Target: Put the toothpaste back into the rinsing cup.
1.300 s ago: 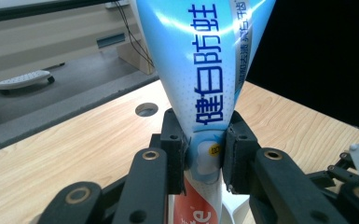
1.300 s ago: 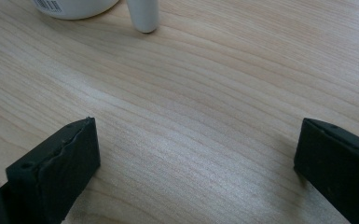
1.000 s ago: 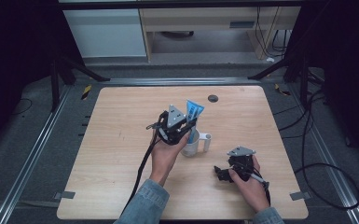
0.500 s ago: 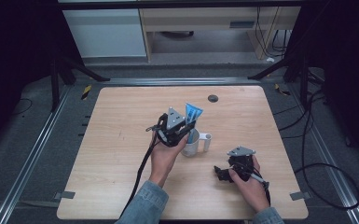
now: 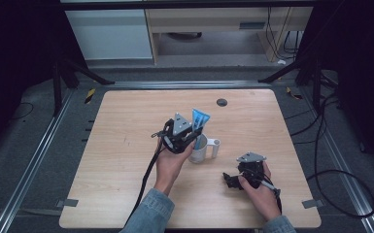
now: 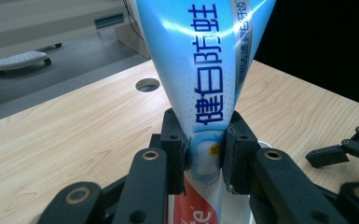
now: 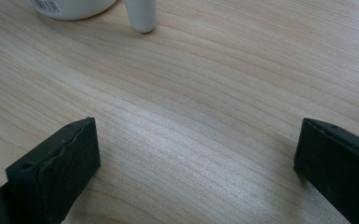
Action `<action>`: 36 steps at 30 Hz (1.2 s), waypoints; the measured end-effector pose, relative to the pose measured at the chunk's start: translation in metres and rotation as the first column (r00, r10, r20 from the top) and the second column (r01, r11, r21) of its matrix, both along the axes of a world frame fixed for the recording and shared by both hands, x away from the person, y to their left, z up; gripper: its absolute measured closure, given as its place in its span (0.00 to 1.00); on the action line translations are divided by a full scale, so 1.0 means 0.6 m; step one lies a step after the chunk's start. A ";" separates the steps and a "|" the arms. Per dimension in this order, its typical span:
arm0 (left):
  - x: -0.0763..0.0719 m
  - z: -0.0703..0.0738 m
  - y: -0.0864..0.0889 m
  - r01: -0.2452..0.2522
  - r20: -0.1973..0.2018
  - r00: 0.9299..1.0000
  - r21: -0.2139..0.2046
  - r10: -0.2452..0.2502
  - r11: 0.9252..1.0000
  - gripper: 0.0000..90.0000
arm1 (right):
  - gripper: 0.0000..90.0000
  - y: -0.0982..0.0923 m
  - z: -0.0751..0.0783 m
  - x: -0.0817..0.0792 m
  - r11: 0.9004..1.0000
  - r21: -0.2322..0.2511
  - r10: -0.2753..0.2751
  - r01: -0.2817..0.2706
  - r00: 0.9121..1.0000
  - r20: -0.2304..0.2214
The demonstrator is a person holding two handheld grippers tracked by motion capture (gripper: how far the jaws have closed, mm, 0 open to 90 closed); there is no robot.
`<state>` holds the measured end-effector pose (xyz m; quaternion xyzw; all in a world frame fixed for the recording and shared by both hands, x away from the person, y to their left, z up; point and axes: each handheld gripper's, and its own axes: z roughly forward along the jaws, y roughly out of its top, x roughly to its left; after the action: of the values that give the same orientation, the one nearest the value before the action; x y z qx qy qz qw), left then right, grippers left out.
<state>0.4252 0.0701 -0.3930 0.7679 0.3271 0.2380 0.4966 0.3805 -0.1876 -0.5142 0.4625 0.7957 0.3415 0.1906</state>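
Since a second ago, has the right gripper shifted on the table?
No. The right gripper rests at the same spot on the table, right of the mug, jaws open.

My left gripper (image 5: 190, 132), clamped on the blue toothpaste tube (image 5: 199, 118), sits slightly lower and closer to the white mug (image 5: 200, 148) than a second ago, and the tube's crimped end stands nearer the mug's mouth.

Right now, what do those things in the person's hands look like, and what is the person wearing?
Each hand carries a black tool with two blocky black jaws set on hinged links with brass-coloured pins. The left tool and the right tool each bear a grey three-cornered plate on top. A black cable trails from the left one back along the forearm. Both sleeves are blue denim.
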 end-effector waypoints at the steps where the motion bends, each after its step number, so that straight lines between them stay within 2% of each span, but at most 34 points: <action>1: 0.000 0.000 0.000 0.001 -0.001 1.000 0.001 -0.001 1.000 0.81 | 0.00 0.000 0.000 0.000 1.000 0.001 0.001 -0.001 1.000 0.000; 14: 0.003 -0.005 0.002 0.001 -0.013 1.000 0.009 -0.001 1.000 0.81 | 0.00 0.000 0.000 0.000 1.000 0.000 0.001 -0.001 1.000 0.000; 36: 0.016 -0.016 -0.009 0.009 -0.055 0.998 0.047 -0.007 0.999 0.80 | 0.00 0.000 0.000 0.000 1.000 0.000 0.000 0.000 1.000 0.000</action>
<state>0.4346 0.0646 -0.4027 0.7869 0.3319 0.2226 0.4702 0.3805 -0.1876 -0.5142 0.4623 0.7957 0.3416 0.1907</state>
